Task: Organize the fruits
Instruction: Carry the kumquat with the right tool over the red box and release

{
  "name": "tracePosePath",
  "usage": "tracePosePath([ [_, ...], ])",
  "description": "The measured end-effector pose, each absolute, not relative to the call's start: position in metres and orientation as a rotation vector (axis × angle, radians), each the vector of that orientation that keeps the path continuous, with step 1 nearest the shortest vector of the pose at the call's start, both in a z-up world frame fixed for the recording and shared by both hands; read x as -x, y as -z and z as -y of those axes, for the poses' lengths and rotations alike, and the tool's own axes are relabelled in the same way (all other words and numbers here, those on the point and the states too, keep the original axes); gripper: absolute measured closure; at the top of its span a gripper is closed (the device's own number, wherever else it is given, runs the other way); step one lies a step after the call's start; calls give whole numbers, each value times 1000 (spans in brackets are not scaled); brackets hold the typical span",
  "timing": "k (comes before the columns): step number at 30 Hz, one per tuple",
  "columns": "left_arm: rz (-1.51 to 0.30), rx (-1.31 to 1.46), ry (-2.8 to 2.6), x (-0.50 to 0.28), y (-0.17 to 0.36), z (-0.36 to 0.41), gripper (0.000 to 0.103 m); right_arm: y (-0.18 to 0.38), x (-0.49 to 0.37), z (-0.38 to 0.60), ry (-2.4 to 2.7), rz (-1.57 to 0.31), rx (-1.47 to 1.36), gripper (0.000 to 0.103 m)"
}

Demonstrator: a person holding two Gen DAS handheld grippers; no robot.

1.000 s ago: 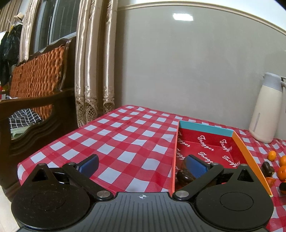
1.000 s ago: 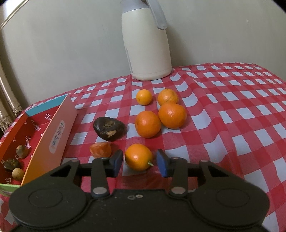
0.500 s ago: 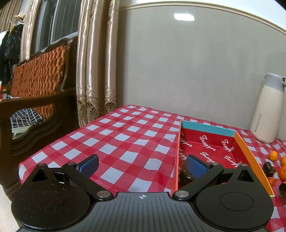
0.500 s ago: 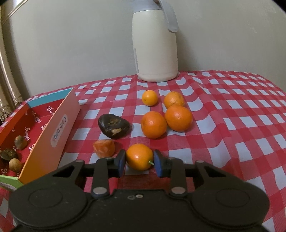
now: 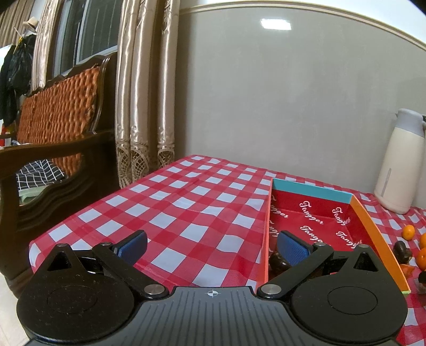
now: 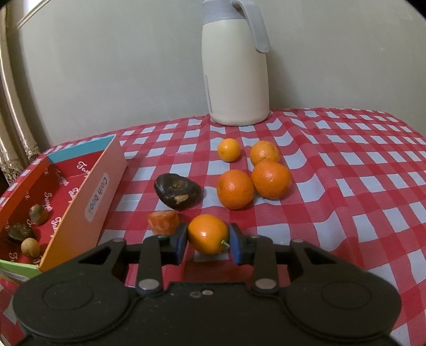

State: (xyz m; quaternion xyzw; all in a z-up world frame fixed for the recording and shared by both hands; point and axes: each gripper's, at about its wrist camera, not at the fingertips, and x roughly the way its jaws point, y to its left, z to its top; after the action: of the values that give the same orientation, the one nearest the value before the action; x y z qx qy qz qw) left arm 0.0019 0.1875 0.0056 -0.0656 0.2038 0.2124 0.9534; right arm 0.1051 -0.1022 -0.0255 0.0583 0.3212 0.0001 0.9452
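Box (image 6: 80,202) label: "Cath book"

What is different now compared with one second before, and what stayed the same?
The right gripper closed its jaws onto the small orange, which lay loose between them a second ago. The left gripper stayed open over the tablecloth beside the red box. The other fruits did not move.

I'm getting soft, even indoor light; a ceiling lamp is glaring off the wall (image 5: 275,24). Fisheye is bending the edges, corners are going black, and the right view is looking slightly hazy.
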Motion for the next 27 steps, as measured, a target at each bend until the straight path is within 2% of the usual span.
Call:
tracePosePath([
  [16, -413, 139, -436, -1, -6, -186, 1, 11, -96, 97, -75, -582, -163, 71],
  [27, -412, 140, -444, 1, -8, -188, 0, -7, -85, 47, -335, -484, -126, 71],
])
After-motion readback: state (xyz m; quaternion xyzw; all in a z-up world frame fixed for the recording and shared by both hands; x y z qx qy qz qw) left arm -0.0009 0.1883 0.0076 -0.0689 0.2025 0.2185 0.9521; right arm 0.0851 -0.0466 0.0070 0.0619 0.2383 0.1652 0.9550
